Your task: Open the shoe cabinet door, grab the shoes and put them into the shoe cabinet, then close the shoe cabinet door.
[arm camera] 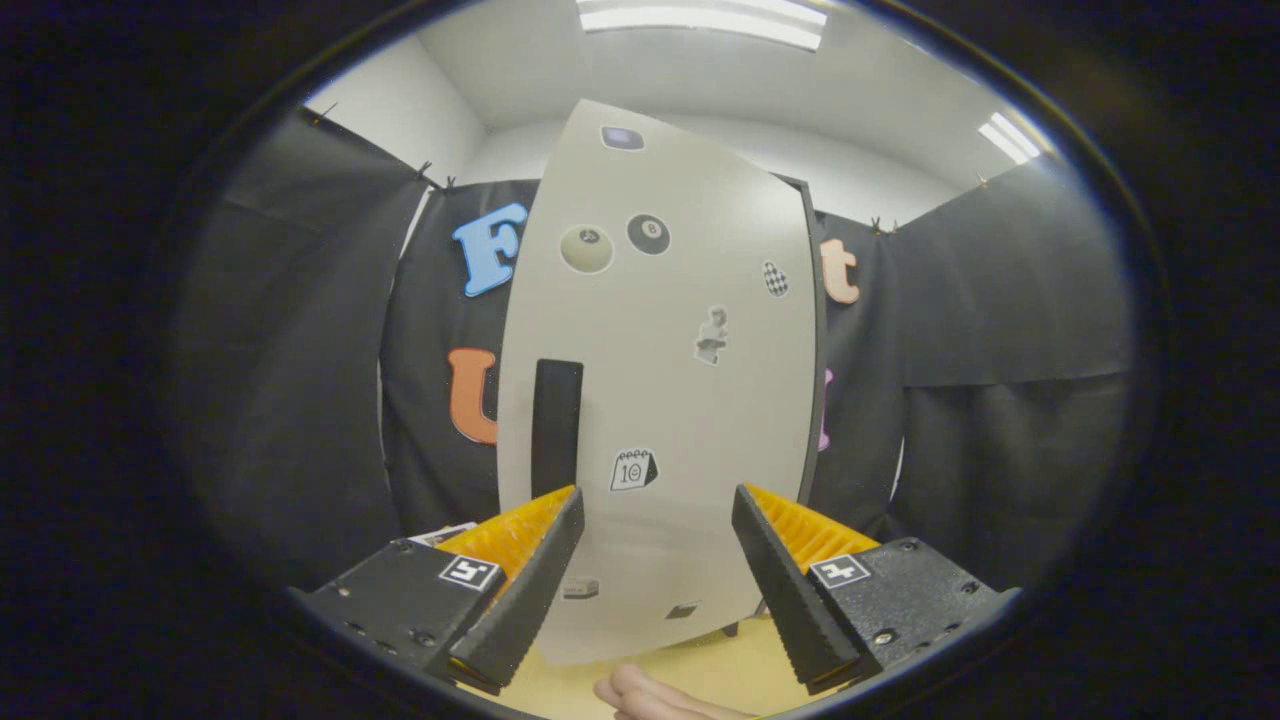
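While the shoe cabinet door (660, 380) stands just ahead of the gripper (657, 545), the door step appears to be in hand; whether it is opening or closing cannot be told. Its dark handle (556, 425) sits just above the left finger, so the next move likely calls for lining up there. Fingers stand wide apart, holding and touching nothing.

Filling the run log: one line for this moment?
hand-held gripper: open, empty | pale sticker-covered shoe cabinet door: ahead | black vertical handle: ungrasped
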{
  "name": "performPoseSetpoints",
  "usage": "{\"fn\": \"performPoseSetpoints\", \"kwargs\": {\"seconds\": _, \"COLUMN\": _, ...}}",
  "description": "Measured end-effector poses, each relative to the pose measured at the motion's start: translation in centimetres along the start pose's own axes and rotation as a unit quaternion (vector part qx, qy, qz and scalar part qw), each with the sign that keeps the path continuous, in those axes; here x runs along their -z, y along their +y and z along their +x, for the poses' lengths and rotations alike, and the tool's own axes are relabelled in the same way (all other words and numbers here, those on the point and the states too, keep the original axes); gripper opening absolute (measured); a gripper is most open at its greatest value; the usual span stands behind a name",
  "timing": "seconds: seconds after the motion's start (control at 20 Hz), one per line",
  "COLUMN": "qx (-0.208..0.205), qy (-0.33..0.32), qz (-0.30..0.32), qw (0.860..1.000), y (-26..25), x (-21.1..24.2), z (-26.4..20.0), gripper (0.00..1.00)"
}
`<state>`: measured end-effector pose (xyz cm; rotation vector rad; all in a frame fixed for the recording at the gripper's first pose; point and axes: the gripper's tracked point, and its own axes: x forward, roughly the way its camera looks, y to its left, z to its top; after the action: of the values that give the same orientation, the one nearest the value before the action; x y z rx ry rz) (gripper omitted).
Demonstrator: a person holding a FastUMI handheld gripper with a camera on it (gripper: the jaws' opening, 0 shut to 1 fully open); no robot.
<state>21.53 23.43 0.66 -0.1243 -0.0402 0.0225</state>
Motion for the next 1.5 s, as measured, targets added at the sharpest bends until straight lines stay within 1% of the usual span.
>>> {"fn": "performPoseSetpoints", "kwargs": {"seconds": 0.15, "qx": -0.022, "qy": 0.015, "qz": 0.029, "qw": 0.999, "y": 0.8, "x": 1.2, "z": -2.7, "gripper": 0.98}}
{"fn": "performPoseSetpoints", "kwargs": {"seconds": 0.25, "qx": -0.033, "qy": 0.007, "qz": 0.037, "qw": 0.999, "y": 0.9, "x": 1.0, "z": -4.9, "gripper": 0.98}}
{"fn": "performPoseSetpoints", "kwargs": {"seconds": 0.3, "qx": -0.026, "qy": 0.006, "qz": 0.035, "qw": 0.999, "y": 0.5, "x": 1.1, "z": -5.9, "gripper": 0.98}}
{"fn": "performPoseSetpoints", "kwargs": {"seconds": 0.45, "qx": 0.028, "qy": 0.000, "qz": 0.023, "qw": 0.999, "y": -2.2, "x": 2.0, "z": -9.4, "gripper": 0.98}}
{"fn": "performPoseSetpoints", "kwargs": {"seconds": 0.55, "qx": 0.050, "qy": -0.017, "qz": 0.040, "qw": 0.998, "y": -3.5, "x": 2.0, "z": -11.3, "gripper": 0.98}}
{"fn": "performPoseSetpoints", "kwargs": {"seconds": 0.65, "qx": 0.054, "qy": -0.021, "qz": 0.067, "qw": 0.996, "y": -4.2, "x": 2.6, "z": -13.0, "gripper": 0.97}}
{"fn": "performPoseSetpoints", "kwargs": {"seconds": 0.8, "qx": 0.042, "qy": -0.010, "qz": 0.085, "qw": 0.995, "y": -4.9, "x": 3.2, "z": -15.1, "gripper": 0.98}}
{"fn": "performPoseSetpoints", "kwargs": {"seconds": 0.9, "qx": 0.044, "qy": -0.010, "qz": 0.083, "qw": 0.996, "y": -5.8, "x": 3.1, "z": -16.1, "gripper": 0.98}}
{"fn": "performPoseSetpoints", "kwargs": {"seconds": 1.05, "qx": 0.060, "qy": -0.017, "qz": 0.076, "qw": 0.995, "y": -7.4, "x": 2.8, "z": -17.4, "gripper": 0.98}}
{"fn": "performPoseSetpoints", "kwargs": {"seconds": 1.2, "qx": 0.065, "qy": -0.027, "qz": 0.076, "qw": 0.995, "y": -8.1, "x": 2.2, "z": -18.1, "gripper": 0.98}}
{"fn": "performPoseSetpoints", "kwargs": {"seconds": 1.35, "qx": 0.061, "qy": -0.031, "qz": 0.071, "qw": 0.995, "y": -8.0, "x": 2.1, "z": -18.5, "gripper": 0.98}}
{"fn": "performPoseSetpoints", "kwargs": {"seconds": 1.5, "qx": 0.052, "qy": -0.021, "qz": 0.083, "qw": 0.995, "y": -7.7, "x": 2.8, "z": -18.5, "gripper": 0.99}}
